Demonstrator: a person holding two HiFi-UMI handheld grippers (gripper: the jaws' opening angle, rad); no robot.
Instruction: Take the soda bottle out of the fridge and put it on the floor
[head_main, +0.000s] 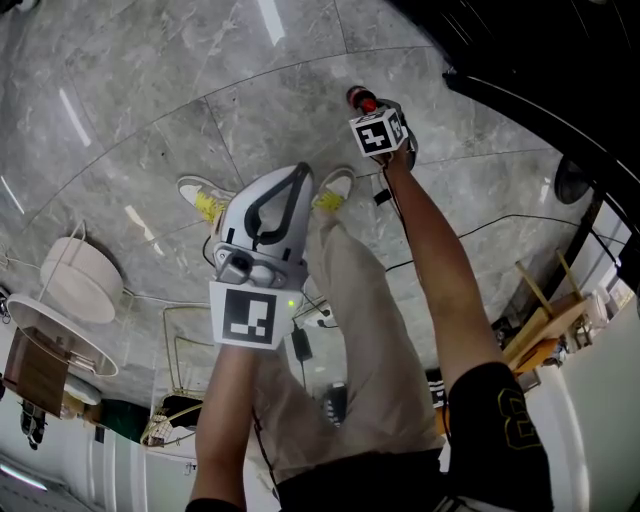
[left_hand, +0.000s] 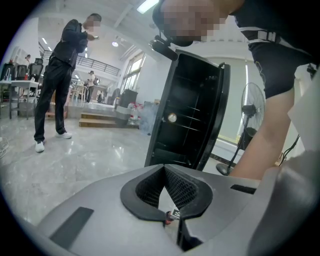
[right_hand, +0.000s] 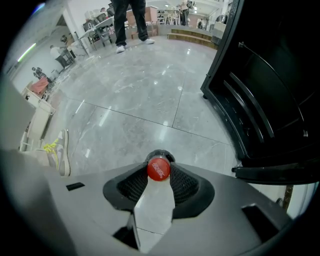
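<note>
Soda bottle (head_main: 361, 99) is hanging outside the fridge (right_hand: 265, 95), its red cap sitting between the pads of the right gripper (right_hand: 158, 174). That gripper is pinching the neck and pointing straight down at the grey floor (right_hand: 150, 95). Removal looks done; setting the bottle down and letting go are left. Whether its base is touching the floor is not showing. The open black fridge is standing close on the right and the person's shoe (right_hand: 59, 152) on the left, neither blocking the spot. Left gripper (left_hand: 163, 169) is hovering with jaws together, carrying nothing.
</note>
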